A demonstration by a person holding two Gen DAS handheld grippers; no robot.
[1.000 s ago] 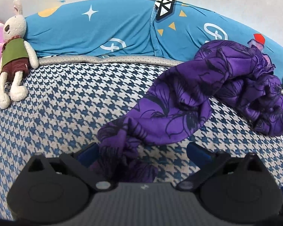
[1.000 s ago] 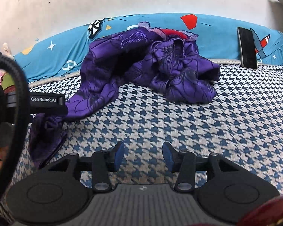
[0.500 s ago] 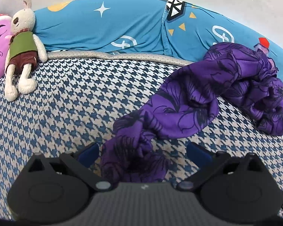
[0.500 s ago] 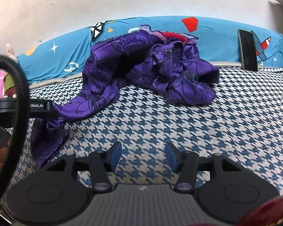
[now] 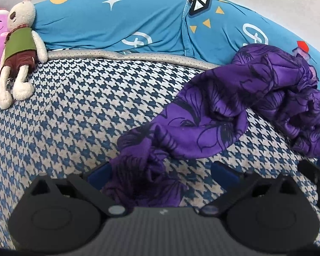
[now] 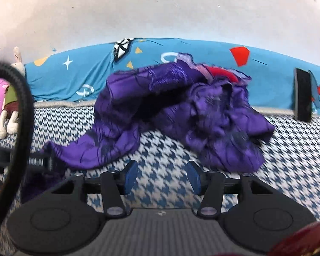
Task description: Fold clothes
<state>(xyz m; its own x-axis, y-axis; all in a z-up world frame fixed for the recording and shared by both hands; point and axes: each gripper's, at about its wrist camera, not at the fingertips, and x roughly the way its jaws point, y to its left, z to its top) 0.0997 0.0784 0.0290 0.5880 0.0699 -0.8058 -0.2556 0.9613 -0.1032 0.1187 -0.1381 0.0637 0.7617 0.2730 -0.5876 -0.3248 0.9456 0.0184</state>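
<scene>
Both wrist cams sit low over bed, facing wall; left cam close to purple garment (image 5: 213,115); right cam further back; both share it.

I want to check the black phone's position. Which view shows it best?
The right wrist view: the phone stands whole and upright against the blue pillow. The left wrist view catches at most a dark sliver at its right edge.

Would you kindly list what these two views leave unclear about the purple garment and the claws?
- Purple garment: its type and edges are lost in the crumples in both views; the right wrist view is motion-blurred.
- Left claw: open, with cloth bunched between the fingers; contact with the pads is hidden by cloth.
- Right claw: open above the houndstooth cover; its height cannot be judged.
</scene>
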